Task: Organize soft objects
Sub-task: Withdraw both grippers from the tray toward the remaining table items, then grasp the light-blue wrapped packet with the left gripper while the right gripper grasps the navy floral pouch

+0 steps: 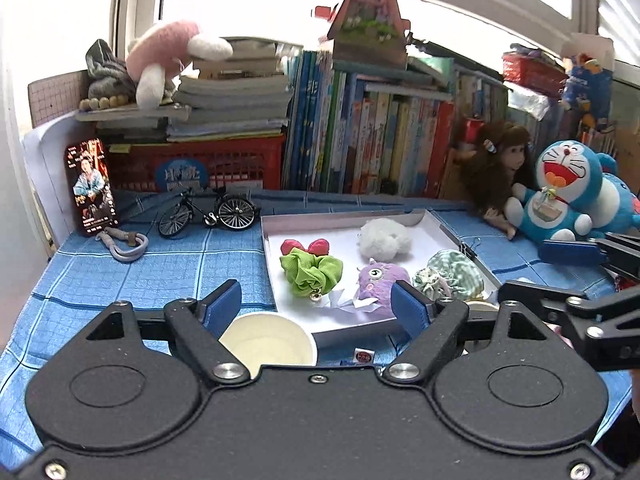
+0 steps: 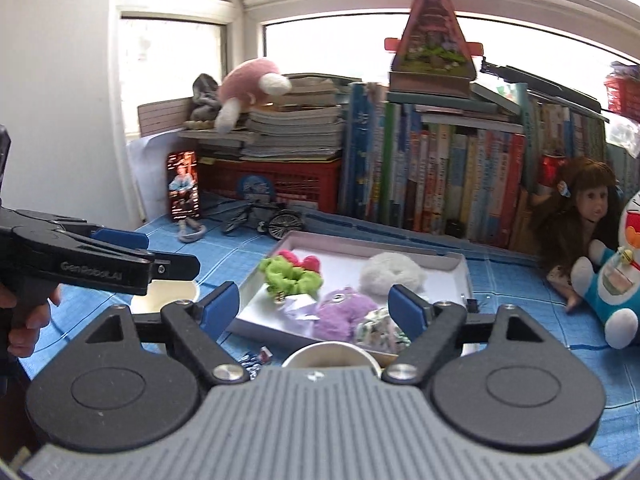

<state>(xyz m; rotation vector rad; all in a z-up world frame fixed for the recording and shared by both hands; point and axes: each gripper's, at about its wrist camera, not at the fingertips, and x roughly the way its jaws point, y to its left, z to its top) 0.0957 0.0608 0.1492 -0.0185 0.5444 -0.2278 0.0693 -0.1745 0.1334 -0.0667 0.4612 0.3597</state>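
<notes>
Left gripper [image 1: 318,304] and right gripper [image 2: 314,306]: both jaws spread wide, nothing held. Ahead of both lies the white tray [image 1: 460,246] holding the soft items; purple plush [image 2: 340,312] sits nearest. Recommended: descend vertically, straddle one item only, close gently, avoid the tray wall.

Blown-out window backlight; fisheye-warped edges
</notes>
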